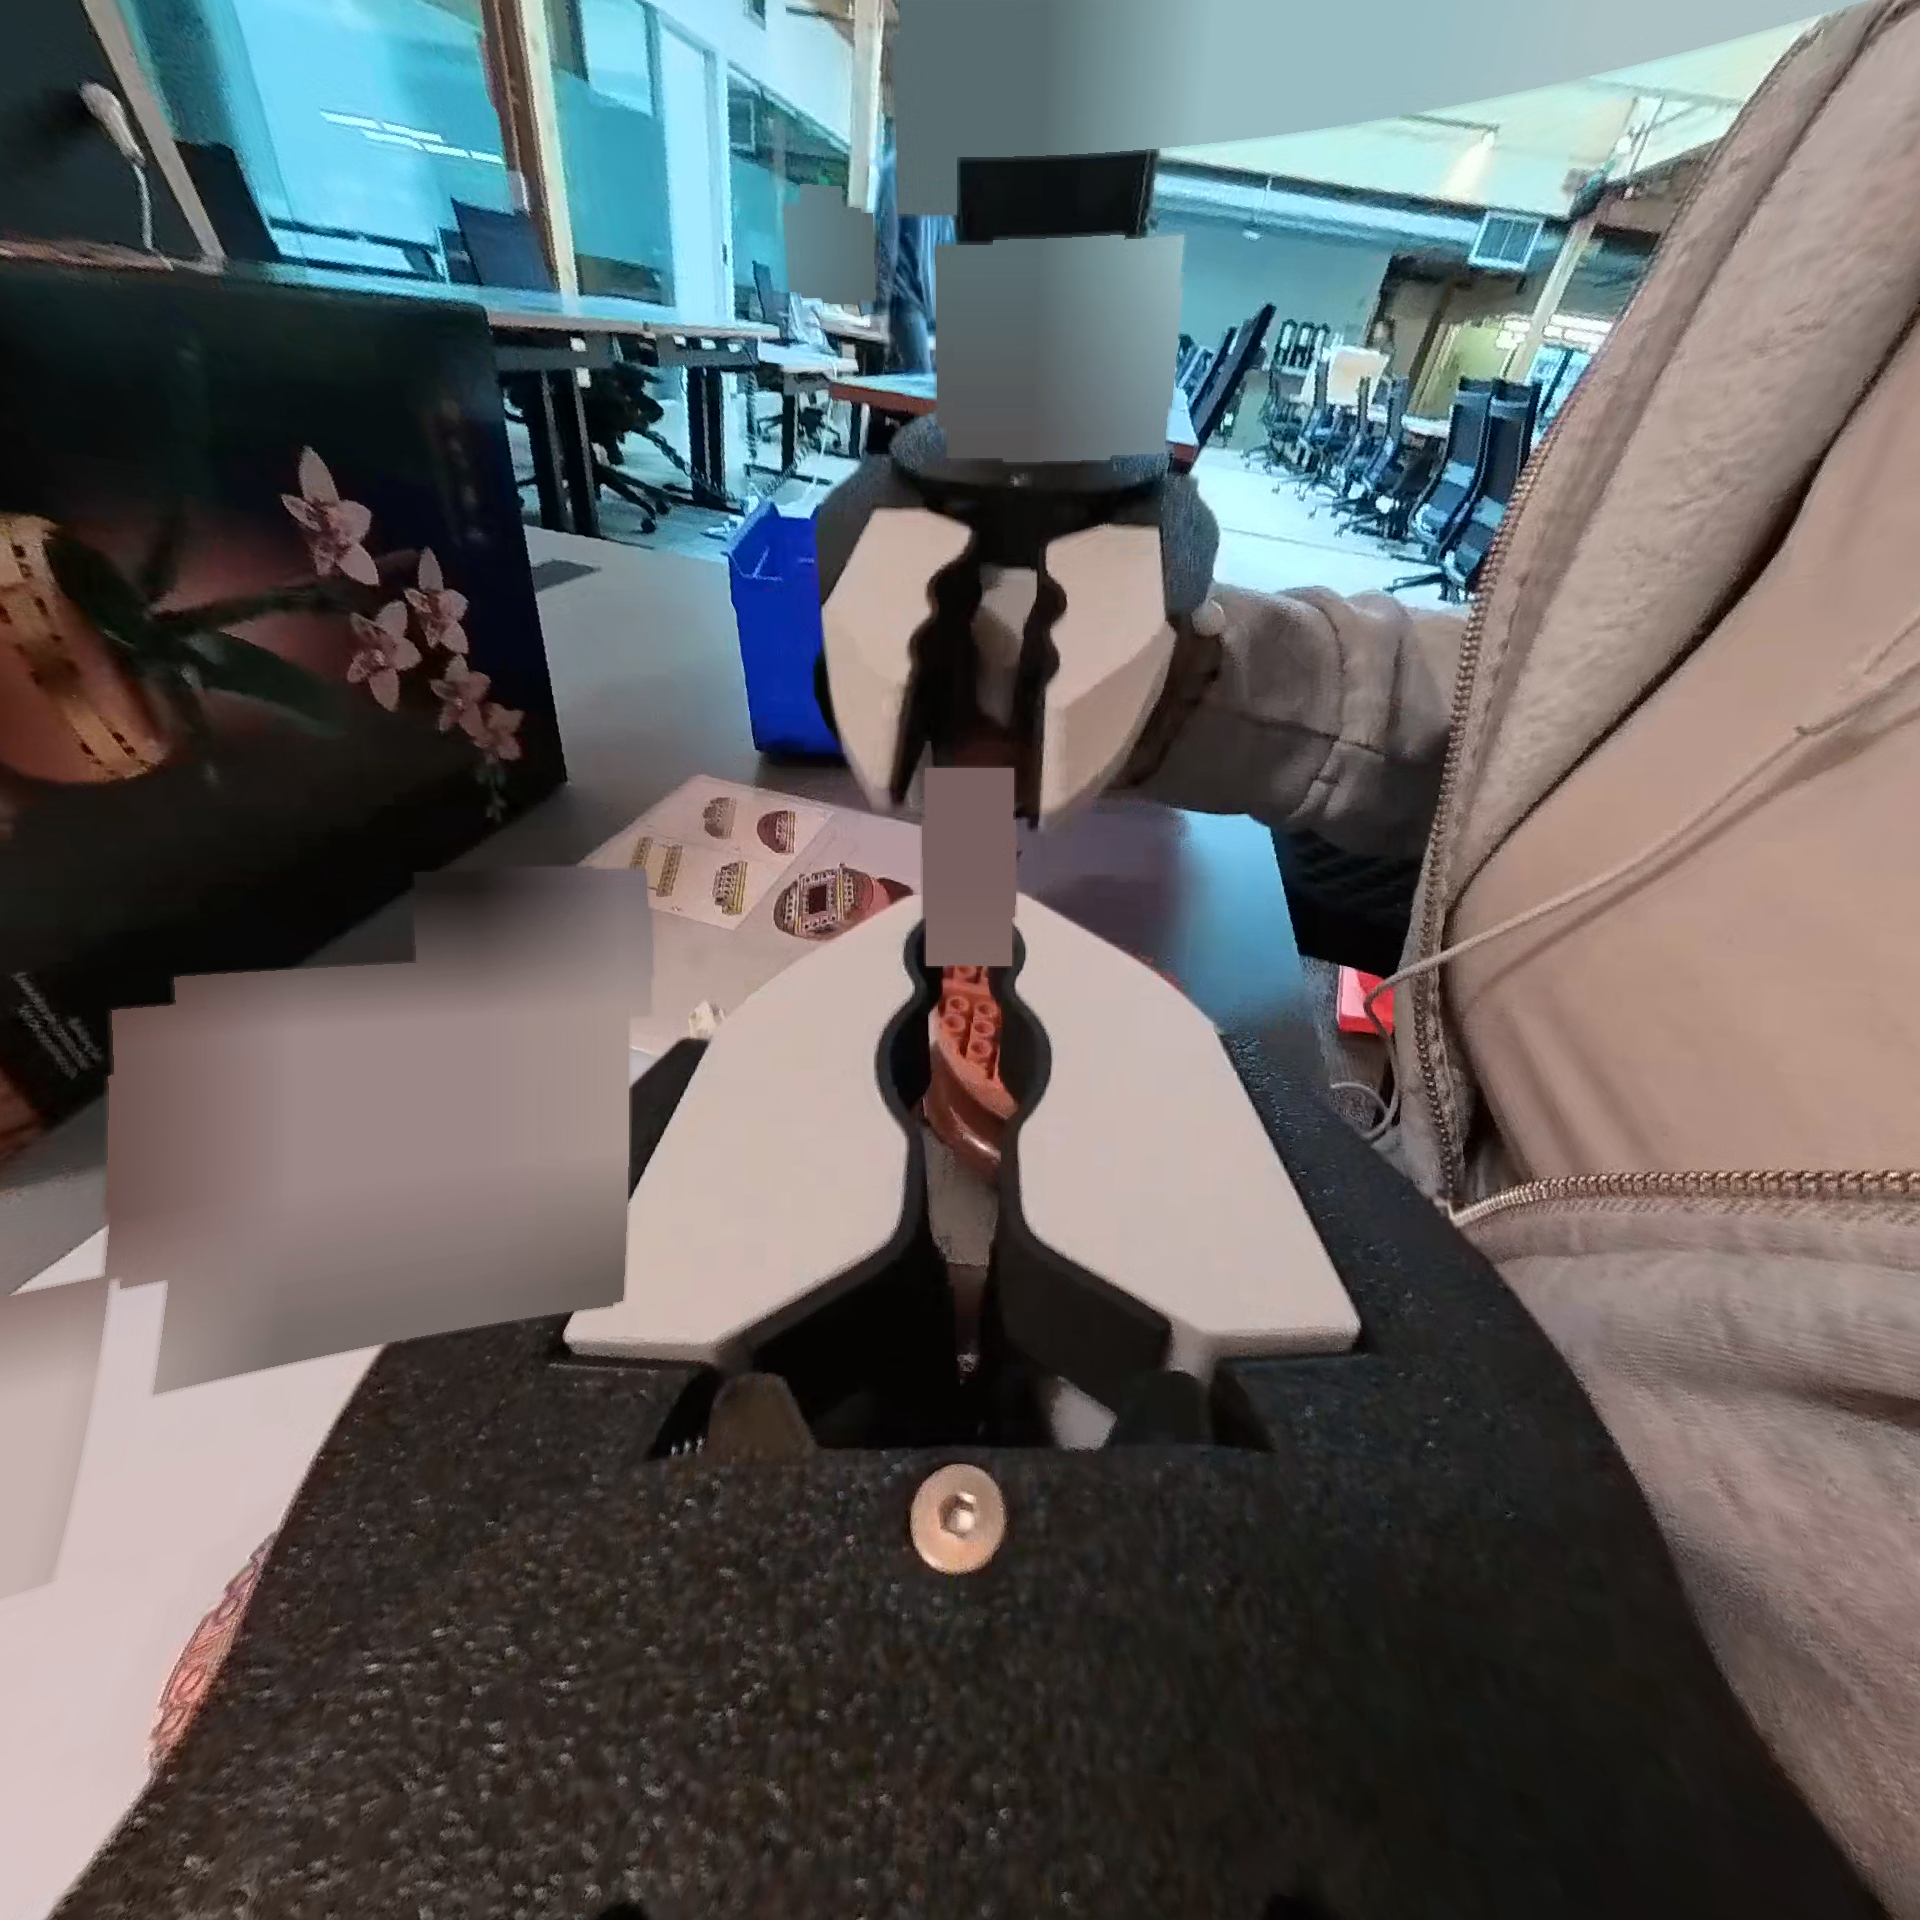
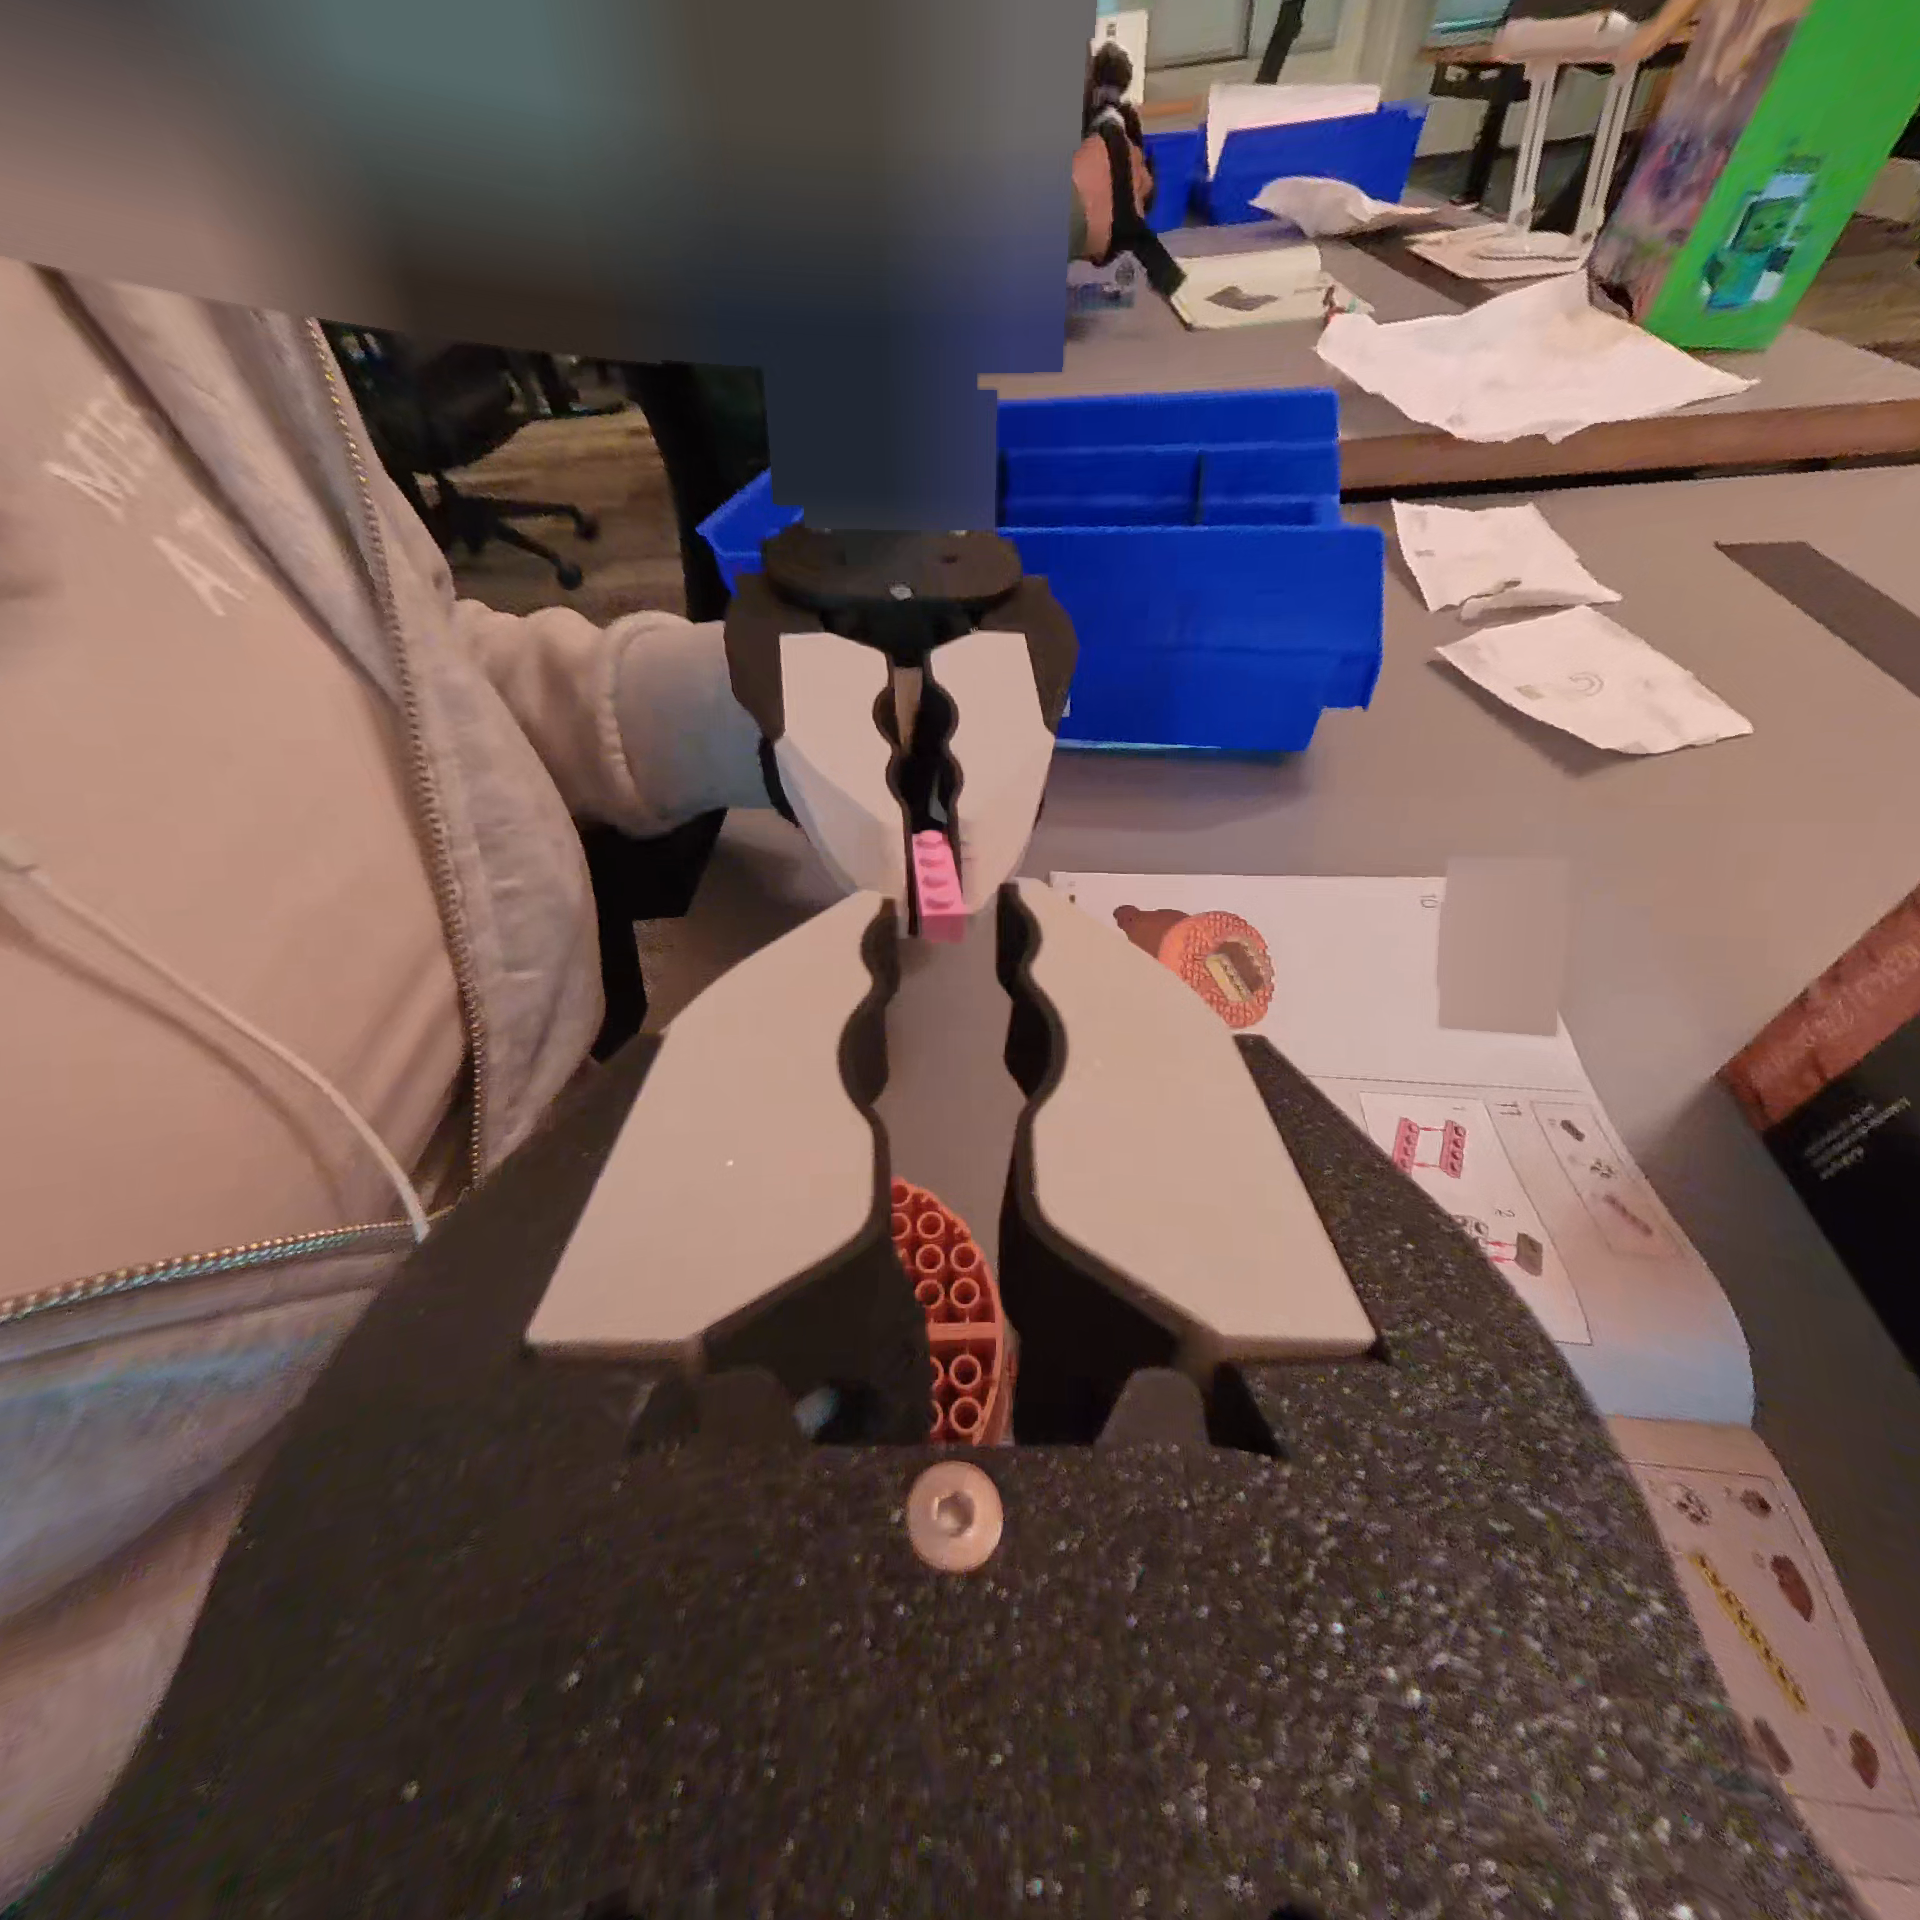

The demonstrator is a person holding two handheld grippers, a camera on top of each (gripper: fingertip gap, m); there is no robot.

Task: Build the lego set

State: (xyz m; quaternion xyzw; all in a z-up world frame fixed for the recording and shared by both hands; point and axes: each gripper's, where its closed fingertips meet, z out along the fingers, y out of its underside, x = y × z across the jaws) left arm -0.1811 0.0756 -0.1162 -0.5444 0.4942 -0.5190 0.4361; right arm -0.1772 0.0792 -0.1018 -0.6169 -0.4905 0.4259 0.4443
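Observation:
My left gripper (image 1: 966, 930) has its jaws almost together; a blur patch hides its tips. In the right wrist view the left gripper (image 2: 935, 873) faces me, shut on a small pink brick (image 2: 938, 888) that sticks out of its tips. My right gripper (image 2: 945, 909) is open, and the pink brick's end reaches between its fingertips without touching them. The right gripper also shows in the left wrist view (image 1: 971, 800), tip to tip with the left one. A round orange-brown studded lego assembly (image 2: 951, 1309) lies below both grippers and shows through the left fingers' gap (image 1: 966, 1039).
An open instruction booklet (image 2: 1351, 1039) lies on the grey table under the grippers. A black lego box with a flower picture (image 1: 260, 623) stands at the left. A blue bin (image 2: 1195, 623) stands behind. Torn paper bags (image 2: 1590, 675) lie at the right. The person's beige hoodie (image 1: 1662, 831) is close by. Both grippers' tips are close together, under 4 cm apart.

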